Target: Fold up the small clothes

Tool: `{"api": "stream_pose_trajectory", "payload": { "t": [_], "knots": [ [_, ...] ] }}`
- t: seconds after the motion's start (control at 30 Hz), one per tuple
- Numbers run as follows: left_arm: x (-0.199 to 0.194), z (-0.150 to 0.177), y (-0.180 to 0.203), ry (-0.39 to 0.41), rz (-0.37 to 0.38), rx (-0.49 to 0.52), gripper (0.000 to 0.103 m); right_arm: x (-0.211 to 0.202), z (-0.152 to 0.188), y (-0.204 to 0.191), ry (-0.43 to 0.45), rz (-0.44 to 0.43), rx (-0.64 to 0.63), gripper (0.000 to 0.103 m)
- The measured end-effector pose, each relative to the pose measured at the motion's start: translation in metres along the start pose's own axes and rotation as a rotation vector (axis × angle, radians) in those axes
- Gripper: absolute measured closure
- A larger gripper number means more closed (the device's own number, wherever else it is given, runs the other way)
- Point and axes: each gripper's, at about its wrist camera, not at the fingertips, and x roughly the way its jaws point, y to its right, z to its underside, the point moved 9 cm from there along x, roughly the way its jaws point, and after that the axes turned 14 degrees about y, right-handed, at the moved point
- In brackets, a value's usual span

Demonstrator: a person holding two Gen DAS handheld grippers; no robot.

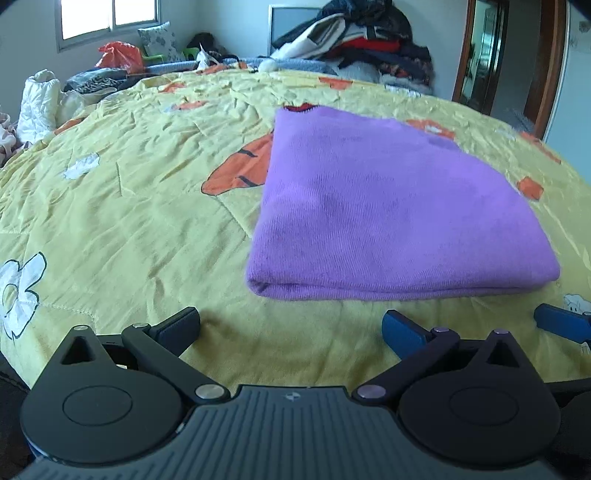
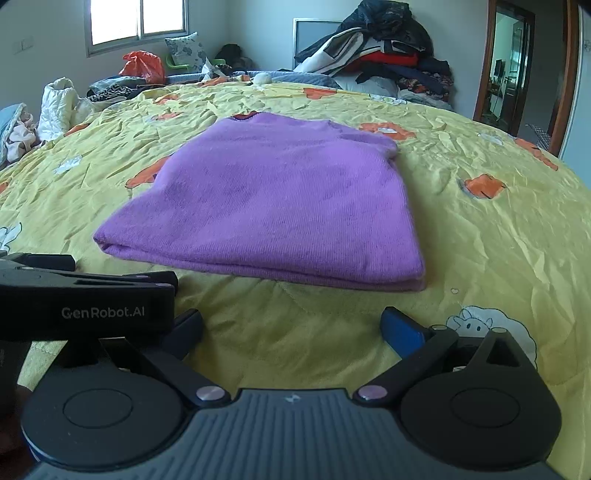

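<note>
Your left gripper (image 1: 290, 328) and right gripper (image 2: 291, 328) hang spread, empty. The purple sweater (image 2: 280, 199) lies folded on the yellow quilt (image 2: 480, 240), apparently finished.

You have a wrinkled yellow quilted bedspread (image 2: 480, 240) printed with orange shapes, white flowers and a cartoon sheep under your view. At its far edge sit a tall heap of dark, red and white clothes (image 2: 384, 48), a crumpled orange plastic bag (image 2: 142, 66) and a grey-patterned square cushion (image 2: 186, 50) below a bright window (image 2: 136, 22). A puffy white quilted garment (image 1: 38, 99) stands at your left, and a brown wooden door frame (image 2: 489, 62) at your right.
</note>
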Motion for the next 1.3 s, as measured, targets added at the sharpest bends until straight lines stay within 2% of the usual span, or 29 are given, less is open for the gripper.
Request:
{"api": "stream_pose_trajectory", "payload": {
  "t": [0.37, 1.3],
  "knots": [
    [-0.0021, 0.0015, 0.0017, -0.024, -0.016, -0.007, 0.0, 0.0004, 0.0002, 0.0003, 0.001, -0.001, 0.0, 0.0],
    [-0.0026, 0.0016, 0.0021, -0.024, -0.018, -0.008, 0.0, 0.0004, 0.0003, 0.0004, 0.001, -0.001, 0.0, 0.0]
  ]
}}
